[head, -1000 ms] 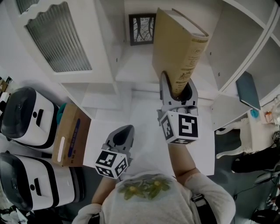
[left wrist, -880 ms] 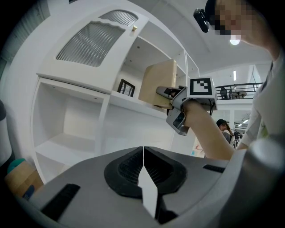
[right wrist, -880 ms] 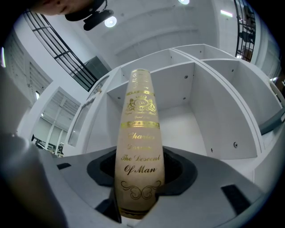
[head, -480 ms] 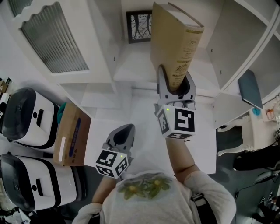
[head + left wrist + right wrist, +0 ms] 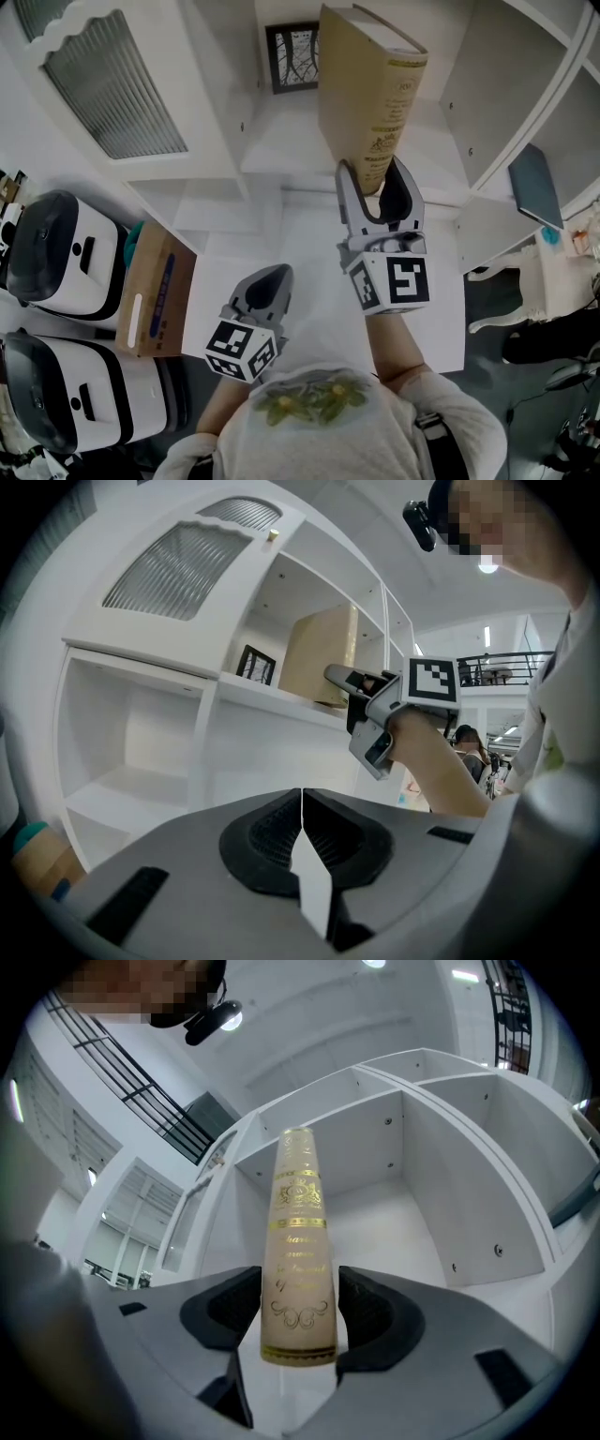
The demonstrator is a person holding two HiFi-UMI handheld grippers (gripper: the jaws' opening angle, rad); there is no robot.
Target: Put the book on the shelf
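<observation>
A tan book [image 5: 361, 103] with gold print on its spine stands upright on the white shelf [image 5: 281, 141], in the middle compartment. My right gripper [image 5: 373, 173] is at the book's lower spine end. Its jaws are opening and stand a little wider than the book, which is still between them. In the right gripper view the spine [image 5: 298, 1241] runs up between the two pads of the right gripper [image 5: 298, 1312]. My left gripper [image 5: 267, 281] hangs lower left over the white surface, shut with nothing in it [image 5: 302, 827]. The left gripper view shows the book [image 5: 323, 658] on the shelf.
A framed picture [image 5: 292, 56] stands at the back of the compartment, left of the book. A dark flat thing [image 5: 534, 192] lies in the right compartment. A cardboard box [image 5: 150, 291] and two white-and-black cases [image 5: 52, 244] are on the floor at left.
The right gripper's jaws have spread apart from the book's spine and the gripper has drawn back slightly. The book stays upright on the shelf. The left gripper has hardly moved.
</observation>
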